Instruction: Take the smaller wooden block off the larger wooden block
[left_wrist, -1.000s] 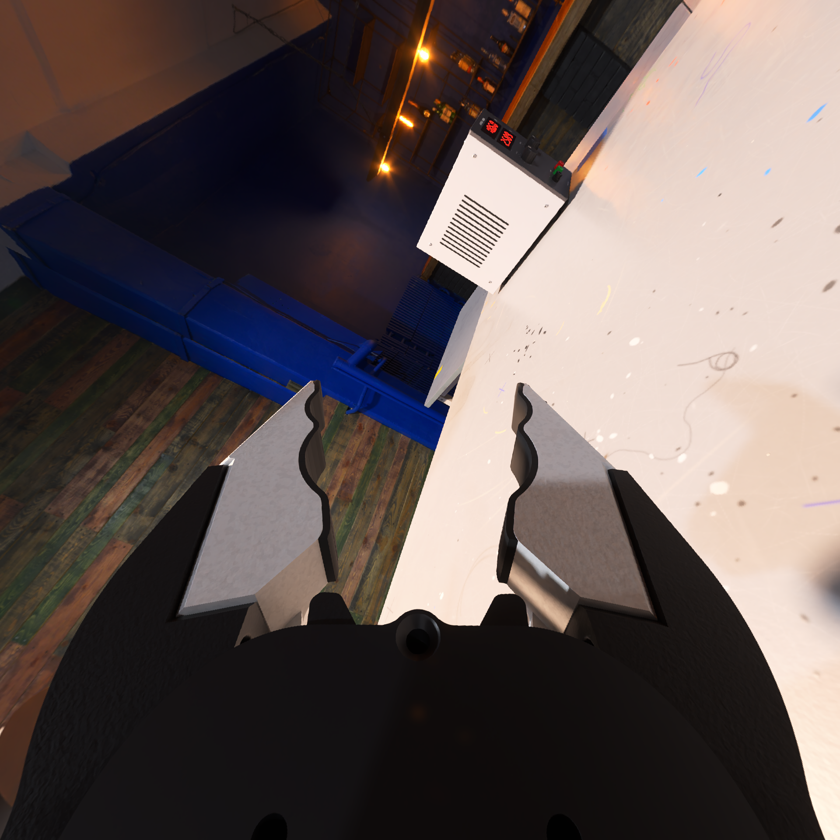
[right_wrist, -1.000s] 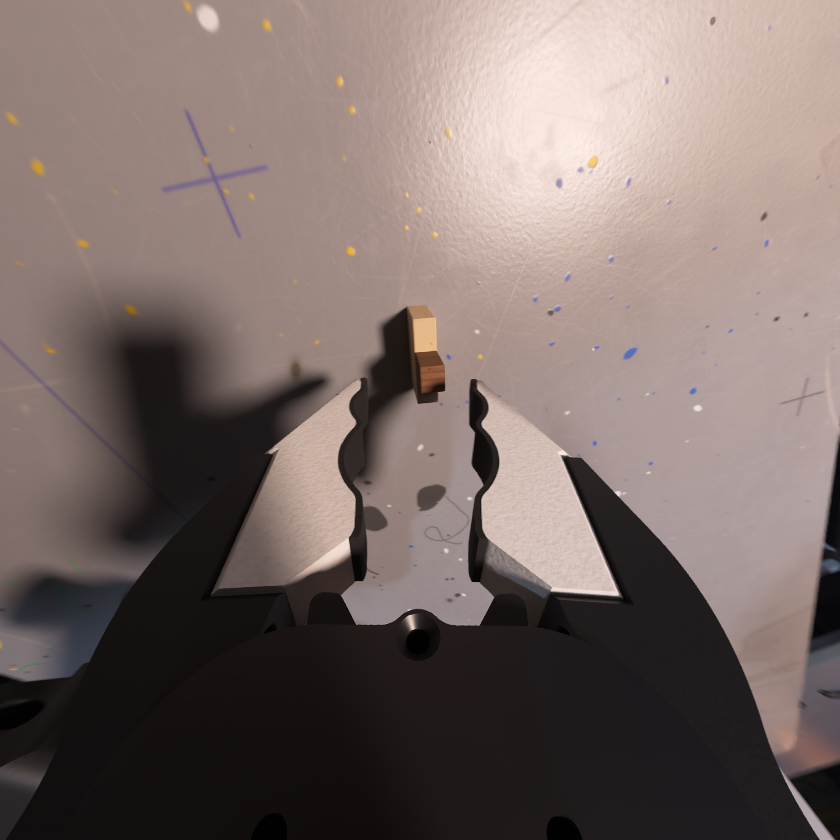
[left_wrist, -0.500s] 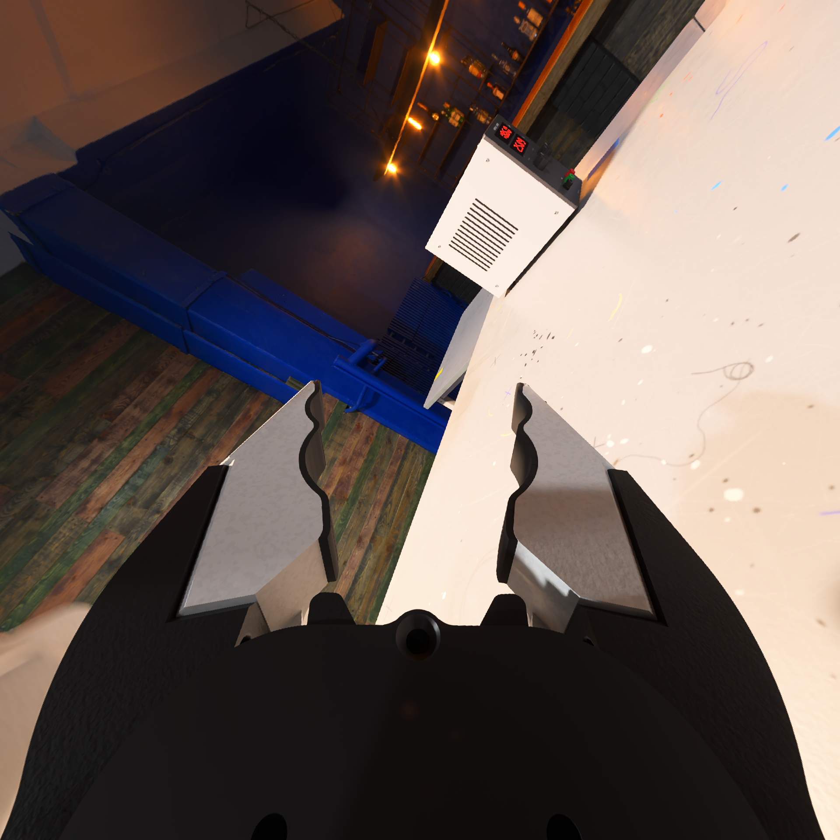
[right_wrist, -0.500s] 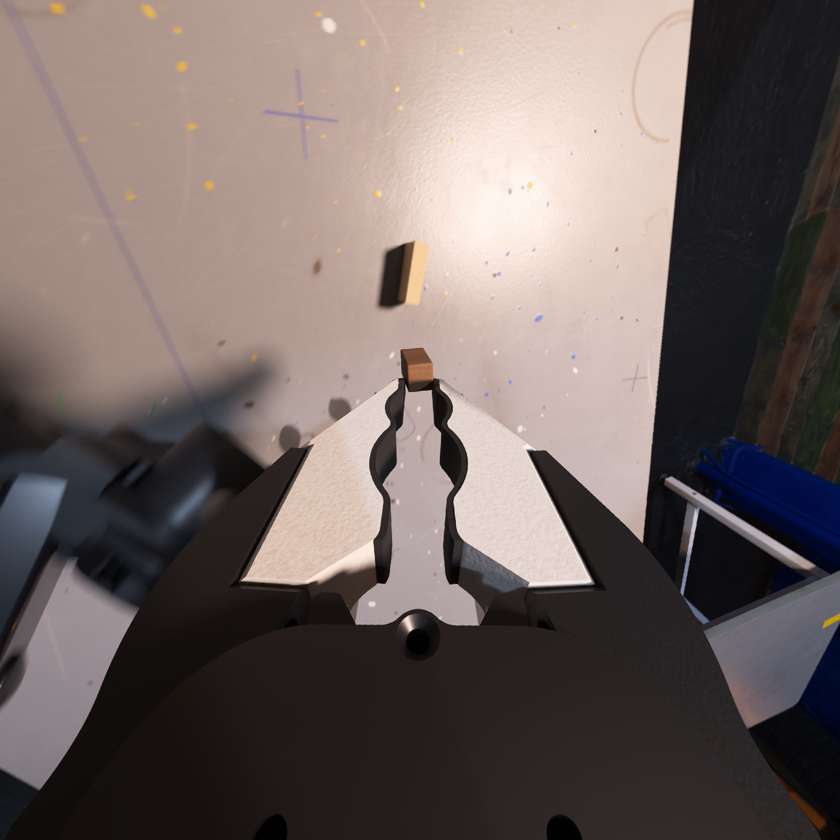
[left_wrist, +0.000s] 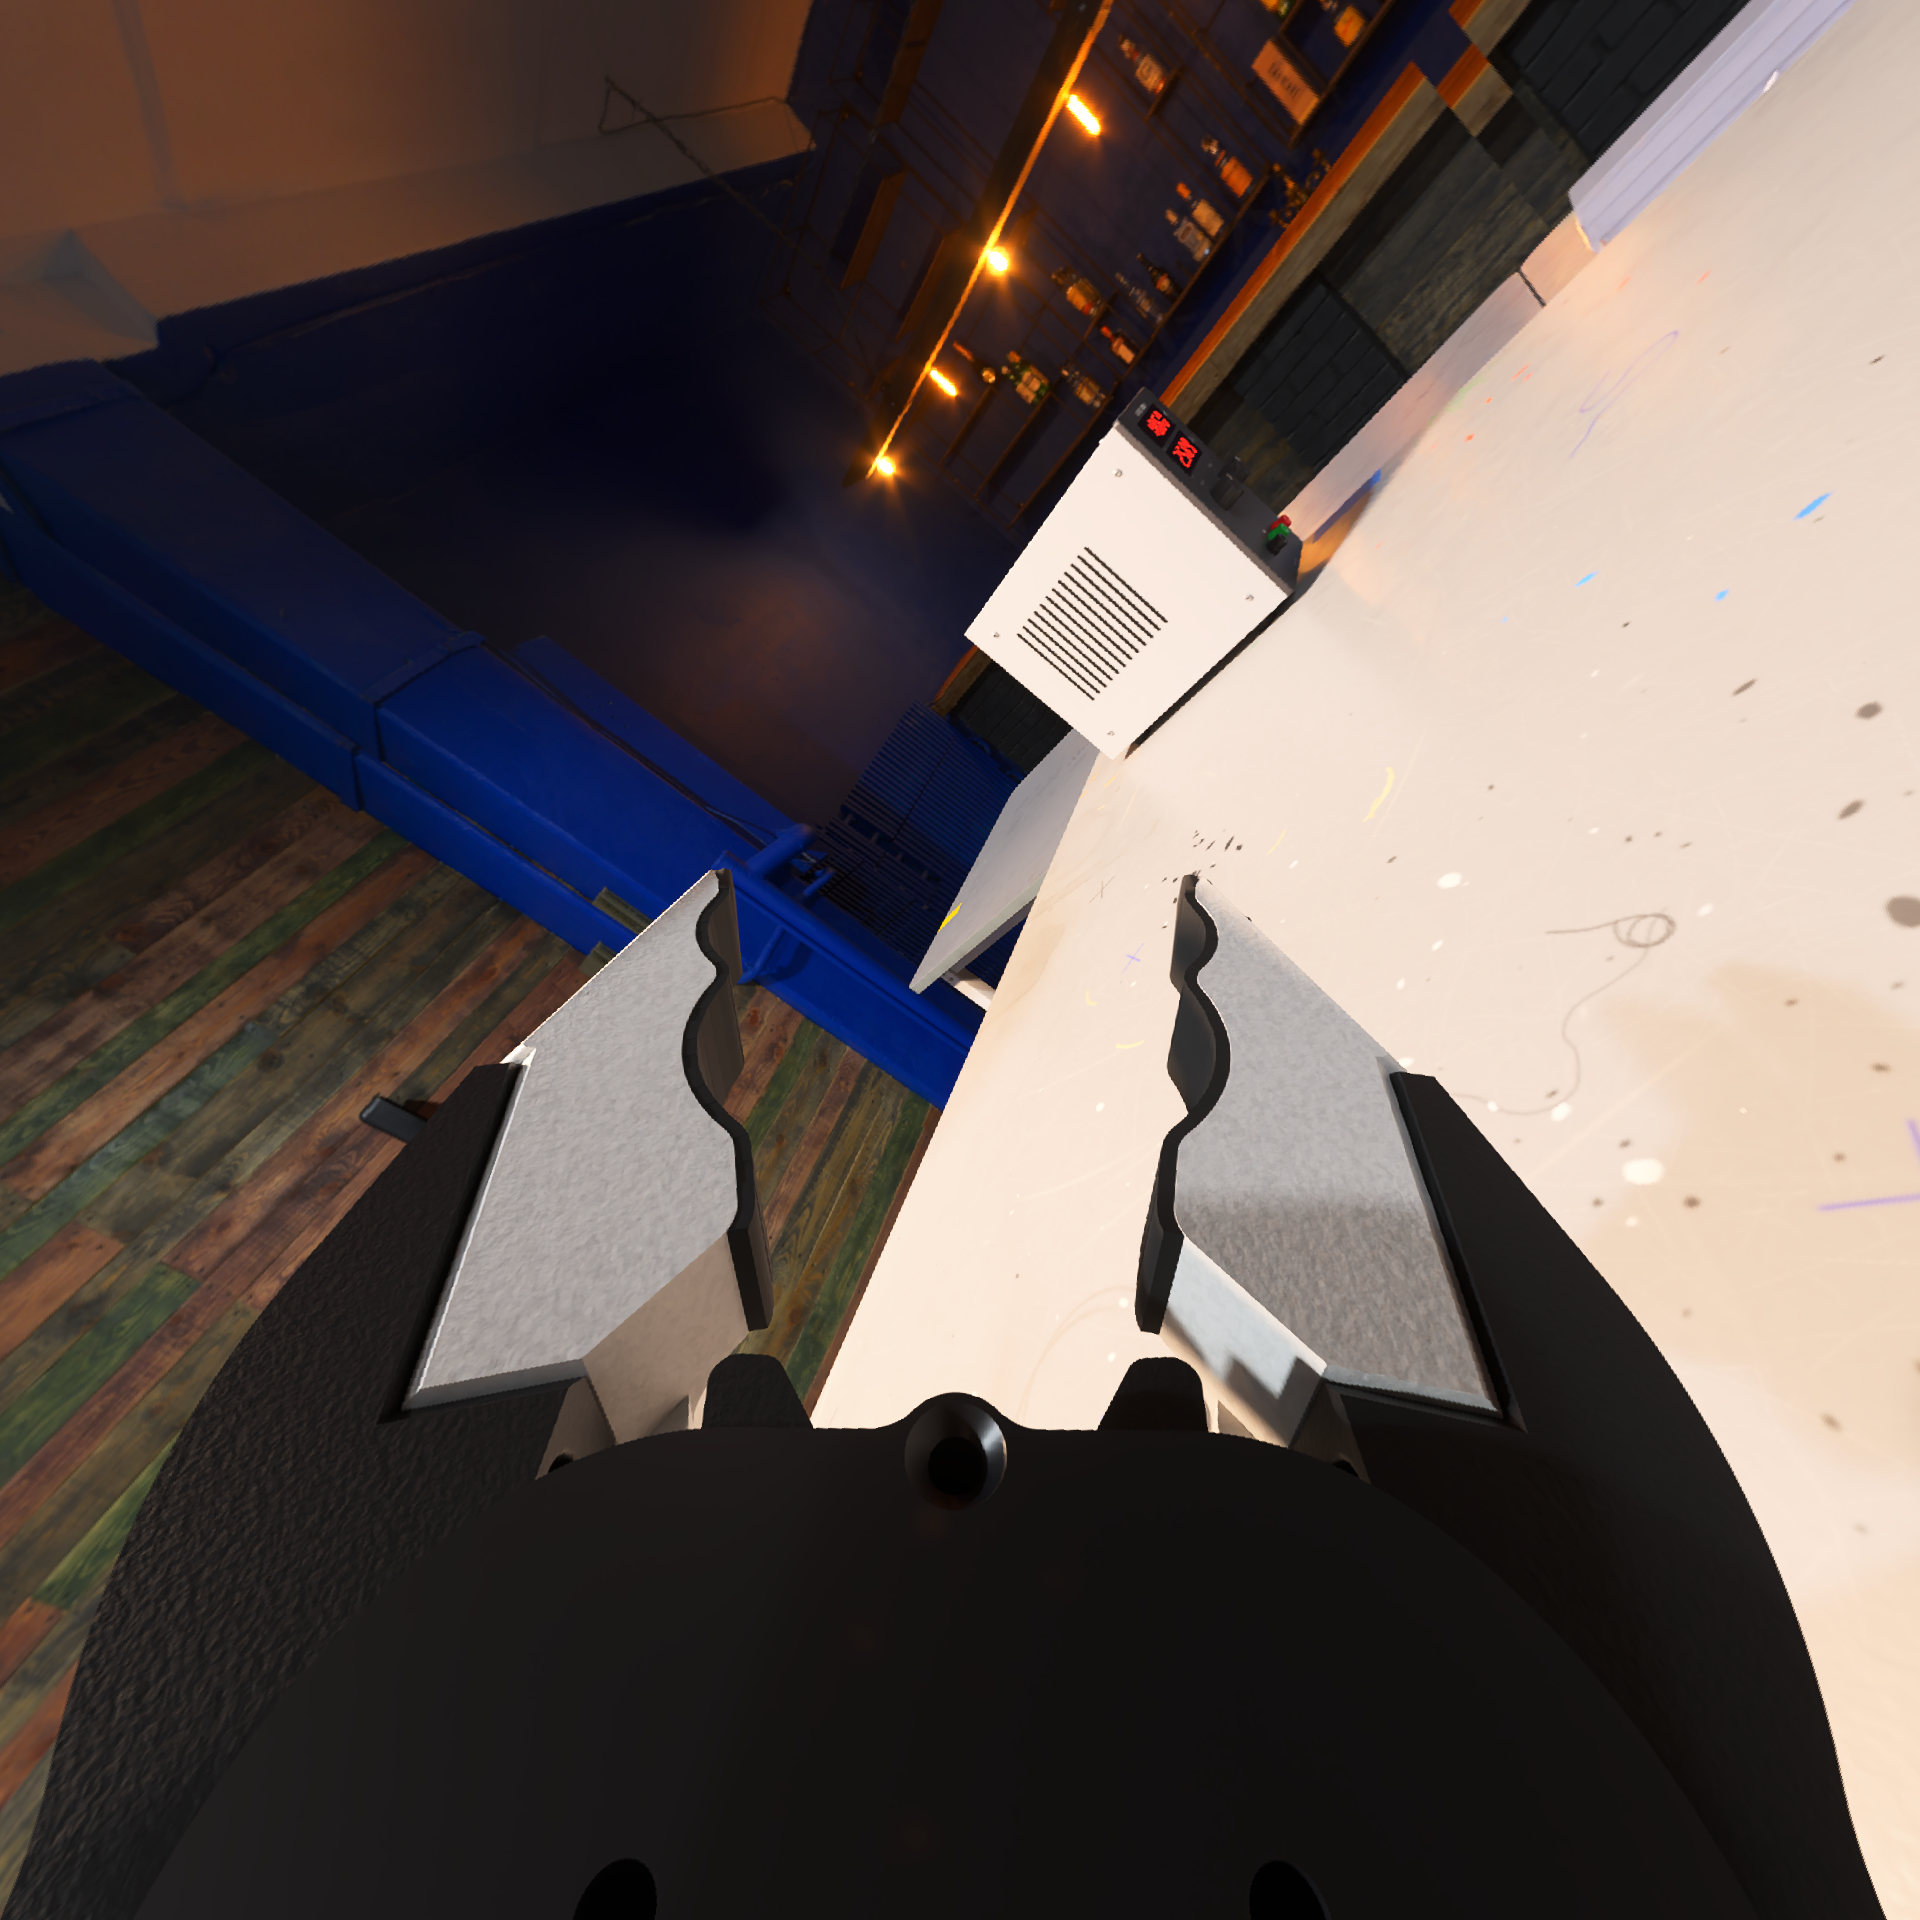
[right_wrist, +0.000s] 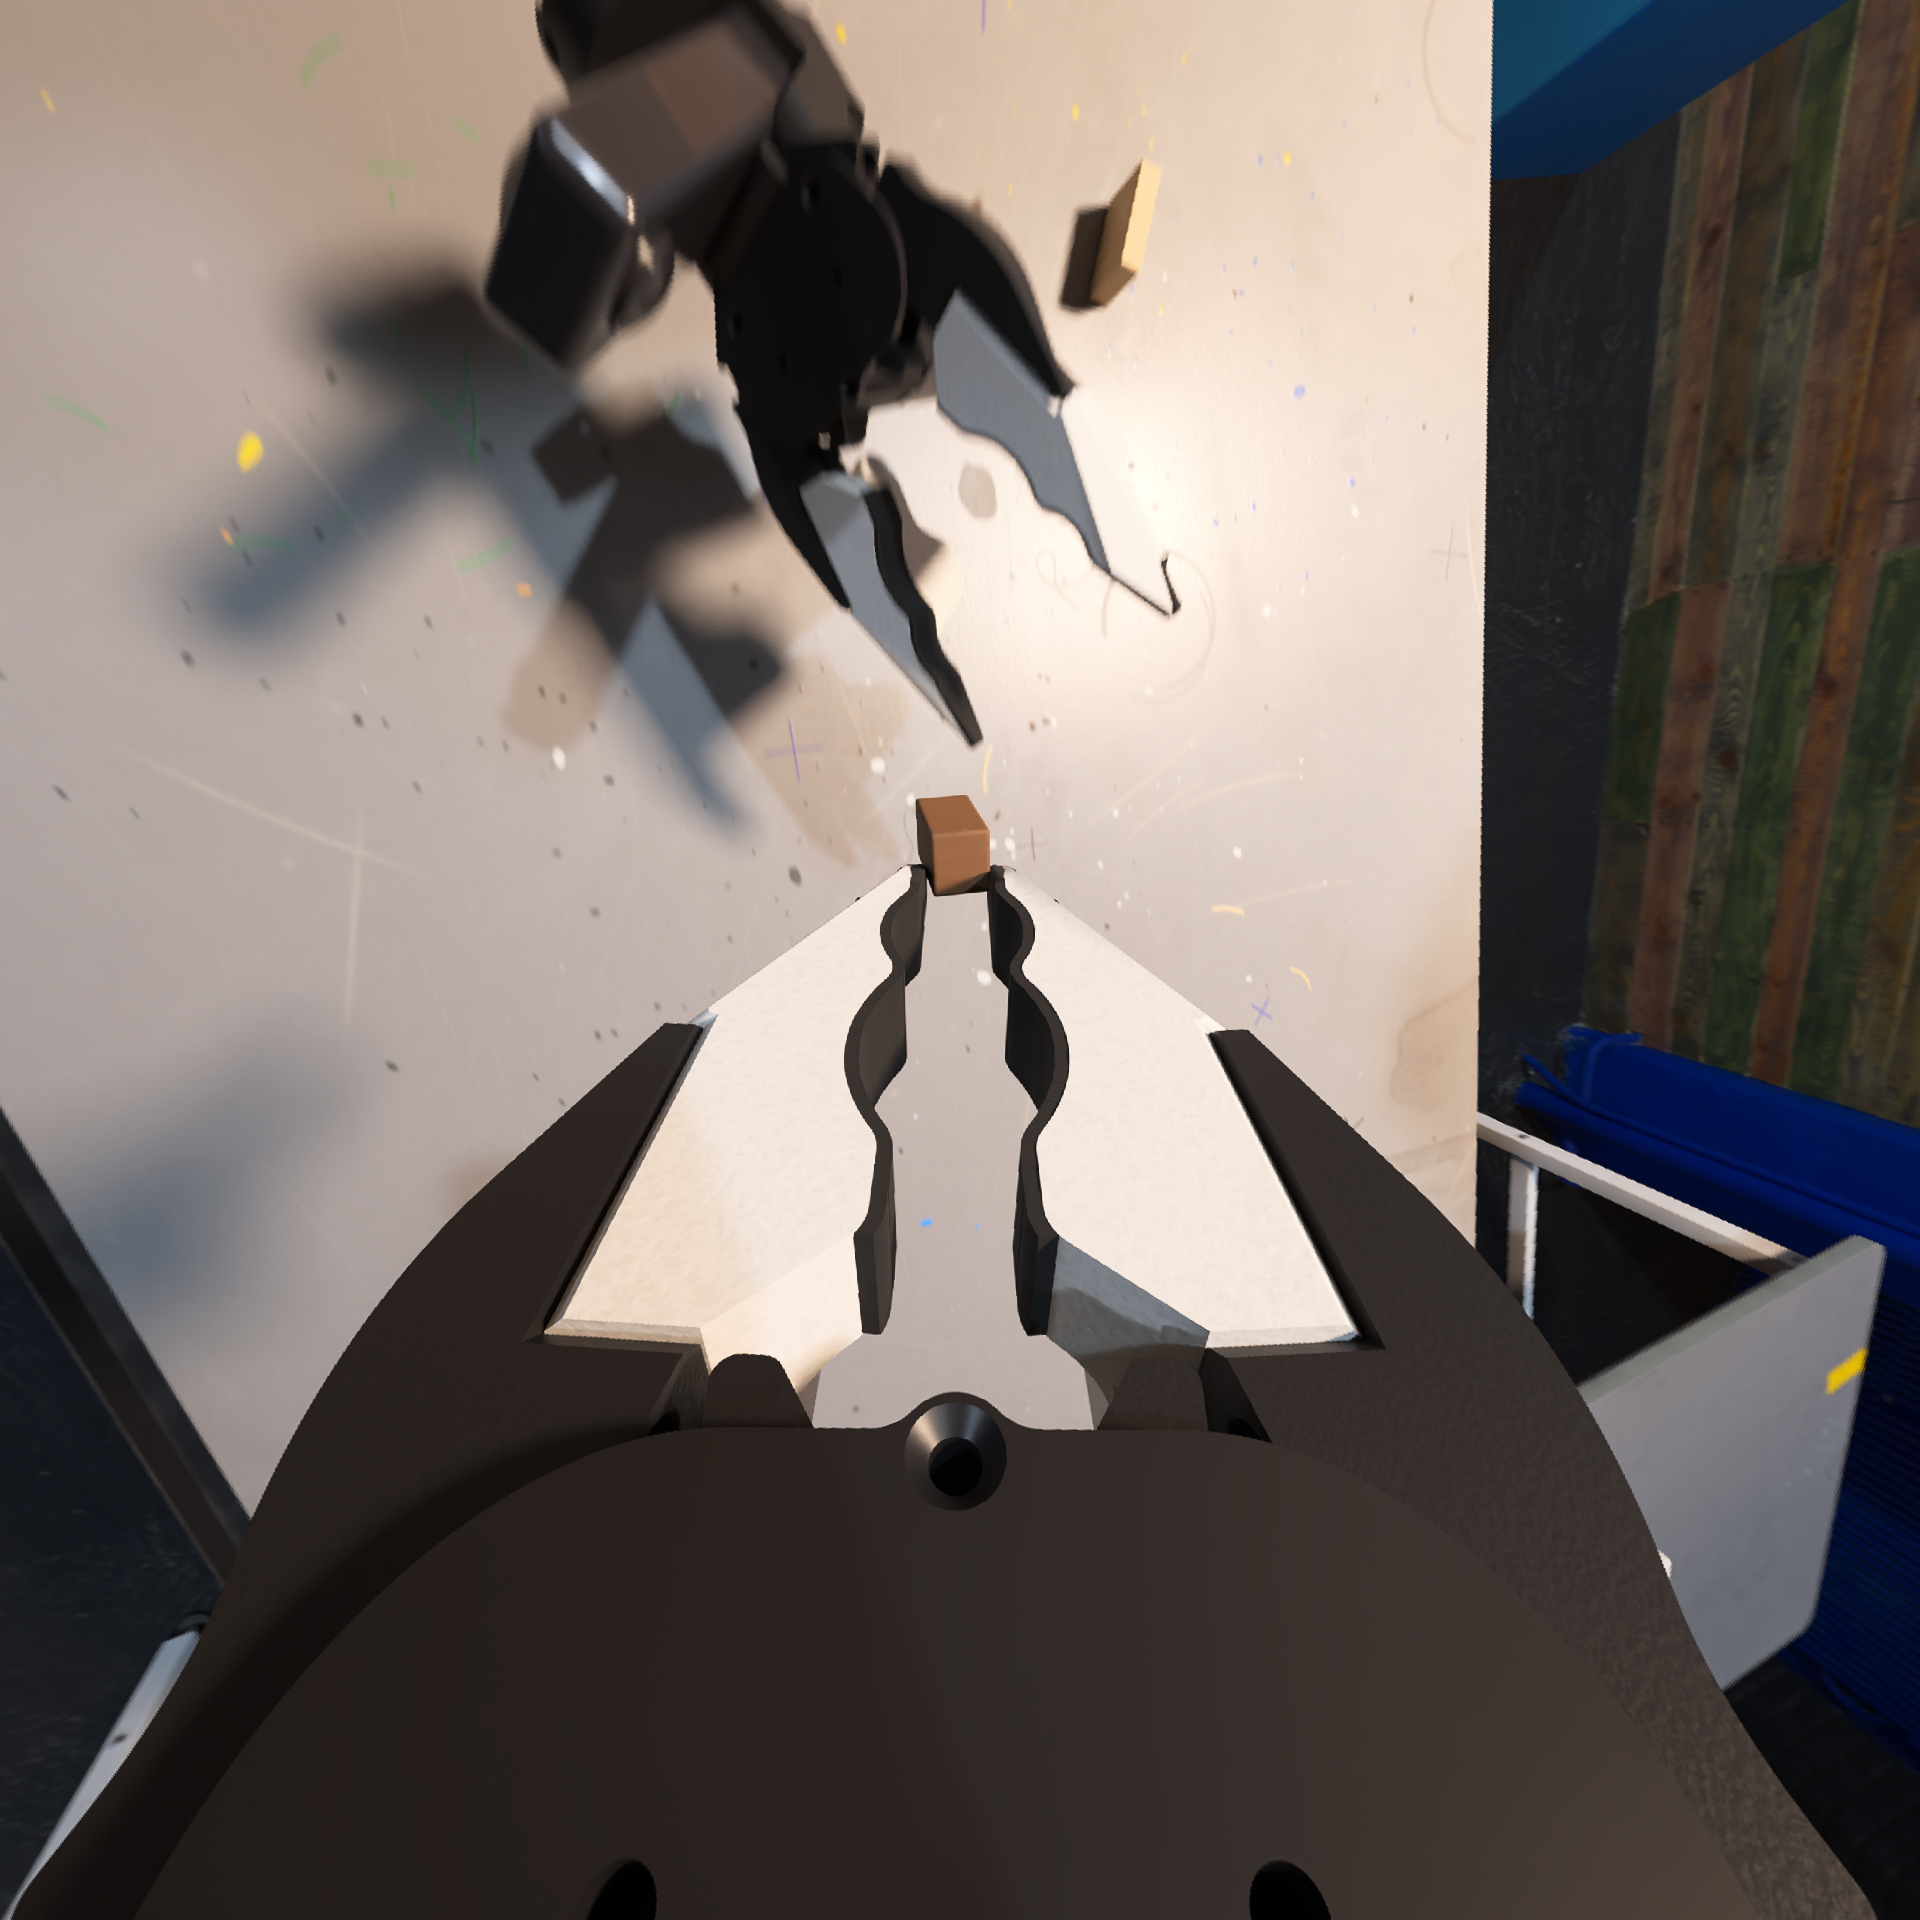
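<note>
In the right wrist view my right gripper (right_wrist: 953, 878) is shut on the smaller wooden block (right_wrist: 951, 843), a small brown cube pinched between its fingertips and held above the white table (right_wrist: 312, 831). The larger wooden block (right_wrist: 1117, 237), pale and flat, lies on the table far ahead at the upper right, well apart from the cube. My left gripper shows there too (right_wrist: 1070, 665), open and empty, between the two blocks. In the left wrist view my left gripper (left_wrist: 956, 894) is open over the table's edge; neither block shows there.
A white box with a vent grille and red displays (left_wrist: 1127, 592) stands at the table's (left_wrist: 1558, 727) far edge. Blue benches (left_wrist: 468, 727) and a plank floor (left_wrist: 208, 1091) lie beyond the edge. A grey panel (right_wrist: 1745, 1475) and blue bin (right_wrist: 1766, 1132) sit off the table's right side.
My right gripper closed on the small block, lifted it off the larger block and pulled back; the larger block now lies far ahead. The left gripper has come into the right wrist view.
</note>
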